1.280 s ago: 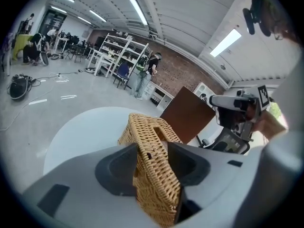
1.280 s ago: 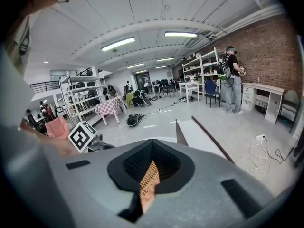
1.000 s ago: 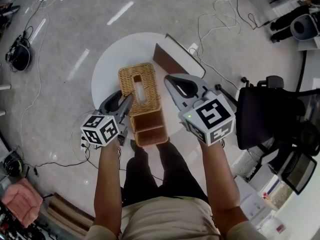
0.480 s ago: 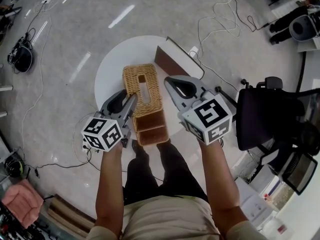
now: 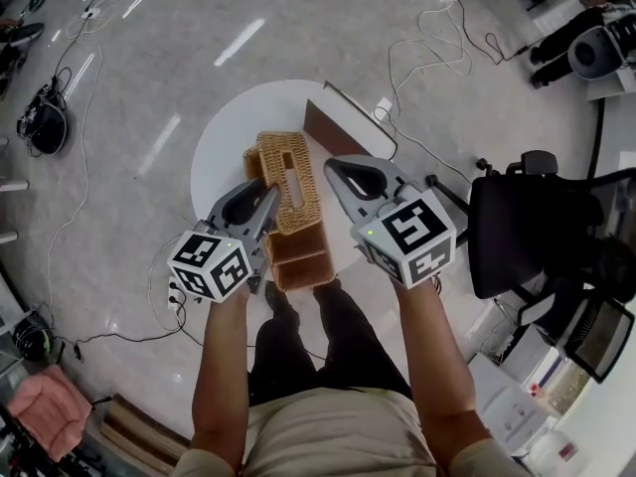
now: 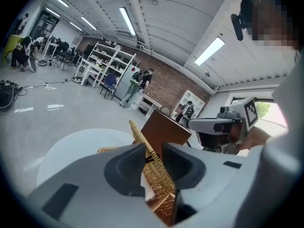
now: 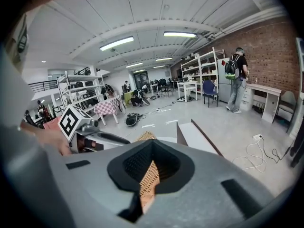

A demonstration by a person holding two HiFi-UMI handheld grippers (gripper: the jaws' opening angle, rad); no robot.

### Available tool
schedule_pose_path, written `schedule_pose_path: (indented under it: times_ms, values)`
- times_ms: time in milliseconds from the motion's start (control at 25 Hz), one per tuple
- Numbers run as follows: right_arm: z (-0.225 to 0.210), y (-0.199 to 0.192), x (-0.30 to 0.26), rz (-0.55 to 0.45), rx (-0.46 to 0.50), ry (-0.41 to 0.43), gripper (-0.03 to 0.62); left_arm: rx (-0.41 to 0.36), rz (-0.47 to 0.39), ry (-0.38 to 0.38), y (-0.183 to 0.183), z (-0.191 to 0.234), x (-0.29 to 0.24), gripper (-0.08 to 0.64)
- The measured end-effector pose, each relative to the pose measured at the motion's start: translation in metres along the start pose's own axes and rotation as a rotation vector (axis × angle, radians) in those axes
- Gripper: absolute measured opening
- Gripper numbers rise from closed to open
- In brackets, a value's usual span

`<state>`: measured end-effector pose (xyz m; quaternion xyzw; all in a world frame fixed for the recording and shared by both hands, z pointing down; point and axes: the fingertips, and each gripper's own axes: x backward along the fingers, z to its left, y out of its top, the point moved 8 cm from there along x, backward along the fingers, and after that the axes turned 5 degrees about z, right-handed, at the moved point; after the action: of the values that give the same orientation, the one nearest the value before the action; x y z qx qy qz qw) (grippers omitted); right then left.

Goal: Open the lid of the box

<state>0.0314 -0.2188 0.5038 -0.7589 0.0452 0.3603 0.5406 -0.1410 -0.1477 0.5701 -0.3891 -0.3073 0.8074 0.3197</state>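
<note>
Left tongs (image 5: pixel 261 197) just closed onto lid (image 5: pixel 290 170) edge; lid lifted, tilting off box (image 5: pixel 303 262). Right tongs (image 5: pixel 335 170) clamp box wall. Opening underway.

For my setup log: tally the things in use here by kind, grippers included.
Box: 1
Lid: 1
Board: 1
Grippers: 2, left gripper and right gripper
Total: 5
</note>
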Motion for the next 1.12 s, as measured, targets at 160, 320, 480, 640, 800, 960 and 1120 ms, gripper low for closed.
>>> schedule_pose_path:
  times_ms: [160,320,480,640,800,960,1120]
  values:
    - [-0.002,0.002,0.005,-0.006,-0.007,-0.012,-0.006,-0.018,0.002,-0.025,0.006,-0.010,-0.004,0.103]
    - [-0.005,0.003,0.012,-0.013,-0.012,-0.025,-0.006,-0.035,0.008,-0.049,0.011,-0.021,-0.010,0.103]
    - [-0.011,0.001,0.018,-0.005,-0.017,-0.040,-0.006,-0.050,0.017,-0.069,0.017,-0.030,-0.019,0.104]
    - [-0.017,0.003,0.023,-0.012,-0.024,-0.053,-0.006,-0.072,0.034,-0.081,0.021,-0.039,-0.027,0.104]
    - [-0.024,0.002,0.030,-0.010,-0.032,-0.067,-0.006,-0.098,0.055,-0.086,0.023,-0.050,-0.035,0.104]
    - [-0.031,0.000,0.034,-0.013,-0.042,-0.078,-0.006,-0.112,0.067,-0.092,0.025,-0.058,-0.045,0.104]
    - [-0.037,-0.002,0.039,-0.013,-0.051,-0.087,-0.006,-0.127,0.080,-0.095,0.026,-0.065,-0.053,0.104]
